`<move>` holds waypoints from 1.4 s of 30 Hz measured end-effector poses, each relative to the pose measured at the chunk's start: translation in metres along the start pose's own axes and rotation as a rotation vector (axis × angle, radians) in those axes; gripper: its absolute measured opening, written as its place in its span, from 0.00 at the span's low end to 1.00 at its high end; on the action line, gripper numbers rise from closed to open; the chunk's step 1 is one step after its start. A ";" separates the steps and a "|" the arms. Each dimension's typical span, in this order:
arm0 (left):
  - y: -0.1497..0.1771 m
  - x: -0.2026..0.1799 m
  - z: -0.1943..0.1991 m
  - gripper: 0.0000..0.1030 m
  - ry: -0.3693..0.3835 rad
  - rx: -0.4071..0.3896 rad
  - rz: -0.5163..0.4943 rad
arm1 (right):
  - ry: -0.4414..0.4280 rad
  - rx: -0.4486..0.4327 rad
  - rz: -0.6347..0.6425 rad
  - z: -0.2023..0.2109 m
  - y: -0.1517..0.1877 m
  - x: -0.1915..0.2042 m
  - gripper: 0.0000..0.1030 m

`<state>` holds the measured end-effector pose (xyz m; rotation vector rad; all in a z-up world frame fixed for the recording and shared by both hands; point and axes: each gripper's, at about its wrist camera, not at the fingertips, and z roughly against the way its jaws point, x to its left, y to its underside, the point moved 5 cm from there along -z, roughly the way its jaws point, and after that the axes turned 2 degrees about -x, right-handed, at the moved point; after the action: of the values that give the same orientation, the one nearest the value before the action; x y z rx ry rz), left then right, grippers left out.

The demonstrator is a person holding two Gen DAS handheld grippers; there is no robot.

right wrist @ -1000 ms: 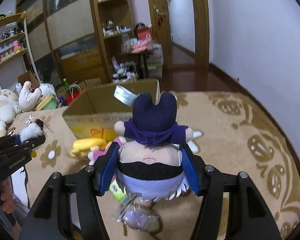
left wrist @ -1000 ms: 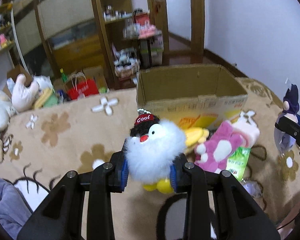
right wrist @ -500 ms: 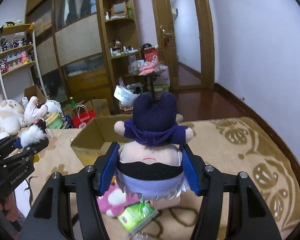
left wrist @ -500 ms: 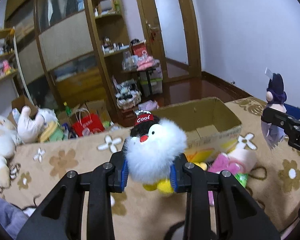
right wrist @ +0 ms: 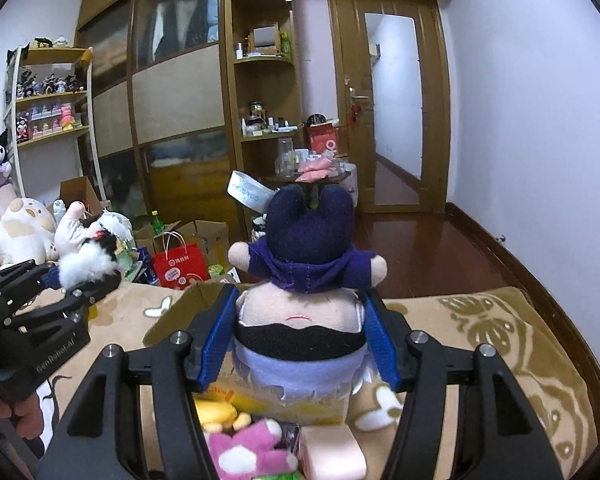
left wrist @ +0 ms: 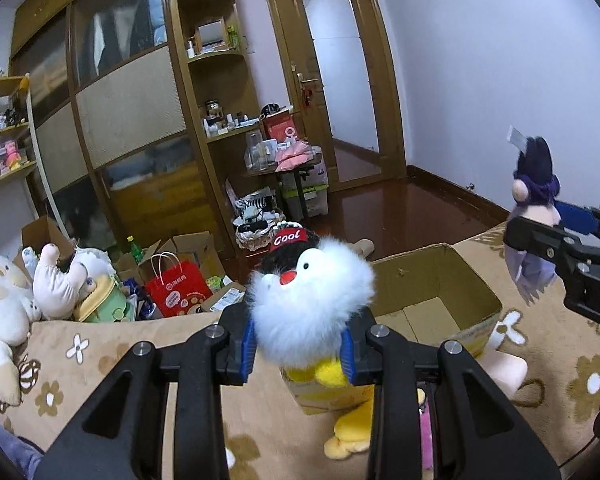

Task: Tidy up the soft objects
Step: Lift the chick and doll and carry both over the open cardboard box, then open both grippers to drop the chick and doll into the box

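Note:
My left gripper (left wrist: 298, 350) is shut on a fluffy white bird toy (left wrist: 312, 304) with a black "Cool" cap and holds it in the air before the open cardboard box (left wrist: 440, 280). My right gripper (right wrist: 300, 344) is shut on a purple-haired plush doll (right wrist: 306, 280), held above the box's near side (right wrist: 188, 300). The doll also shows at the right of the left wrist view (left wrist: 534, 200). The white toy shows at the left of the right wrist view (right wrist: 88, 264). A yellow plush (left wrist: 352, 428) and a pink plush (right wrist: 248, 452) lie on the blanket by the box.
A beige flowered blanket (left wrist: 80, 360) covers the surface. White plush animals (left wrist: 4, 296) and a red paper bag (left wrist: 172, 288) sit at the left rear. Wooden cabinets (left wrist: 140, 100), a cluttered small table (left wrist: 284, 160) and a door (left wrist: 340, 80) stand behind. A pink block (right wrist: 332, 452) lies near the pink plush.
Both grippers have risen with their toys. The box and the plush on the blanket now sit lower in both views, and more of the room shows.

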<state>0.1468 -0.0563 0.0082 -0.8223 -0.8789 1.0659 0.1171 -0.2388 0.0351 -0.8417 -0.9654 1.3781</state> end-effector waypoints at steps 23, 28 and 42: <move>0.037 -0.004 -0.088 0.33 0.062 0.144 0.048 | -0.039 0.121 -0.032 -0.086 0.042 -0.012 0.64; 0.042 -0.002 -0.096 0.35 0.075 0.170 0.066 | -0.063 0.145 -0.051 -0.092 0.050 -0.013 0.64; 0.043 -0.001 -0.086 0.76 0.039 0.159 0.046 | -0.065 0.146 -0.078 -0.085 0.052 -0.013 0.90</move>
<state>0.2082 -0.0569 -0.0660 -0.7309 -0.7356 1.1410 0.1750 -0.2442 -0.0464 -0.6466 -0.9253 1.3974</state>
